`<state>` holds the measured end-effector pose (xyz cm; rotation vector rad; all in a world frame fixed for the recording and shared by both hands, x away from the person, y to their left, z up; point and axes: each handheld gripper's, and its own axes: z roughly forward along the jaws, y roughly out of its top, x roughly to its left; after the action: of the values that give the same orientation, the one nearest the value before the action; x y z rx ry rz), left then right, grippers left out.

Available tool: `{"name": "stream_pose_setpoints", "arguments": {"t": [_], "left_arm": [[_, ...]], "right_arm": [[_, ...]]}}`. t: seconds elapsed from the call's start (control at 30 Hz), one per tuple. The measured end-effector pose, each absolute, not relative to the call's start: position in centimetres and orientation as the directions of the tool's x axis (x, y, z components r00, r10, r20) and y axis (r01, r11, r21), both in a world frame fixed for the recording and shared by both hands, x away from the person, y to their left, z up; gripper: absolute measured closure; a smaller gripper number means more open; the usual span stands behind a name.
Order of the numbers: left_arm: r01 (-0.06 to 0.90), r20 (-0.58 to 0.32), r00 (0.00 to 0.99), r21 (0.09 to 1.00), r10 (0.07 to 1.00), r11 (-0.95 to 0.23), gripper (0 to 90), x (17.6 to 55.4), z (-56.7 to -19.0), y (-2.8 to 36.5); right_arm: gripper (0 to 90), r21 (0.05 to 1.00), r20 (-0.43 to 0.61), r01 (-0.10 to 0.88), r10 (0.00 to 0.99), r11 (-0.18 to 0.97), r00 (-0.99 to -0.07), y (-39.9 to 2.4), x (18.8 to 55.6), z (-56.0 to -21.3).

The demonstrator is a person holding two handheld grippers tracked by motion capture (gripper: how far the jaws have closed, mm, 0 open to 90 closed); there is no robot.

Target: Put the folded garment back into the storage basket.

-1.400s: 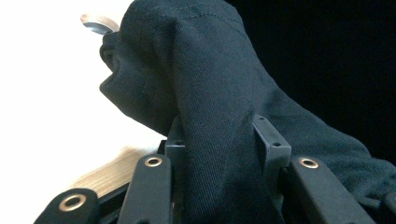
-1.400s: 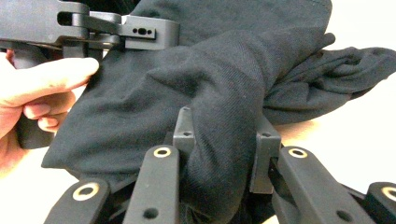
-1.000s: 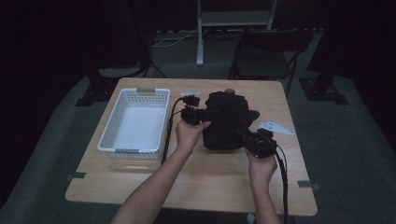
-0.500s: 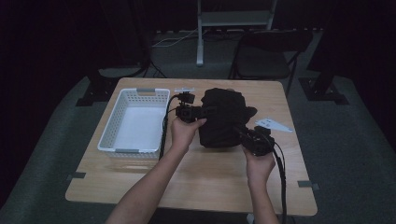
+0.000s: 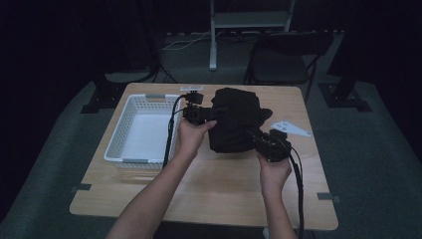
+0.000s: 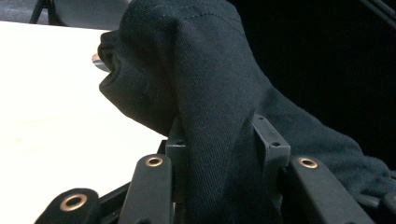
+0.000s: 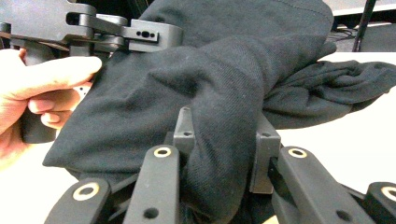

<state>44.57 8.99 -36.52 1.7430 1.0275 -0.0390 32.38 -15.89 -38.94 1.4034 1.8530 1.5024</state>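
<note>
Since 1 second ago we have raised the bunched black cloth garment (image 5: 234, 122) off the counter (image 5: 219, 194). Left gripper (image 5: 211, 113) and right gripper (image 5: 259, 138) jaws clamp its folds; the gripper views show the pinched fabric close up.

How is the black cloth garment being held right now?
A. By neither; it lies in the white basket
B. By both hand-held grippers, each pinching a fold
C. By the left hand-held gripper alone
B: the left hand-held gripper and right hand-held gripper each clamp a fold of the black cloth garment.

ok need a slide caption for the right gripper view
Right gripper clamps a fold of black cloth above the table.
</note>
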Motion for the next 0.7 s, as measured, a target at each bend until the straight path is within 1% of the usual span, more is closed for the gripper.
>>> {"name": "stream_pose_setpoints", "arguments": {"t": [0.1, 0.23, 0.33, 0.7], "left_arm": [[0.635, -0.471, 0.636, 0.77, 0.611, -0.068, 65.9, 44.5, -35.8, 9.2], [0.632, -0.48, 0.634, 0.773, 0.606, -0.05, 66.0, 44.6, -35.4, 9.5], [0.631, -0.481, 0.633, 0.775, 0.607, -0.044, 66.0, 44.5, -35.1, 9.9], [0.625, -0.467, 0.626, 0.78, 0.624, -0.043, 66.1, 44.4, -34.3, 11.4]], "right_arm": [[71.0, 0.89, 0.287, 0.451, 0.85, -0.067, -0.441, -15.9, 32.5, -38.7], [71.0, 0.896, 0.284, 0.439, 0.849, -0.07, -0.445, -15.7, 32.5, -38.1], [71.0, 0.902, 0.265, 0.427, 0.851, -0.054, -0.453, -15.2, 32.6, -37.4], [71.0, 0.906, 0.268, 0.42, 0.839, -0.052, -0.474, -14.1, 32.9, -37.0]]}}
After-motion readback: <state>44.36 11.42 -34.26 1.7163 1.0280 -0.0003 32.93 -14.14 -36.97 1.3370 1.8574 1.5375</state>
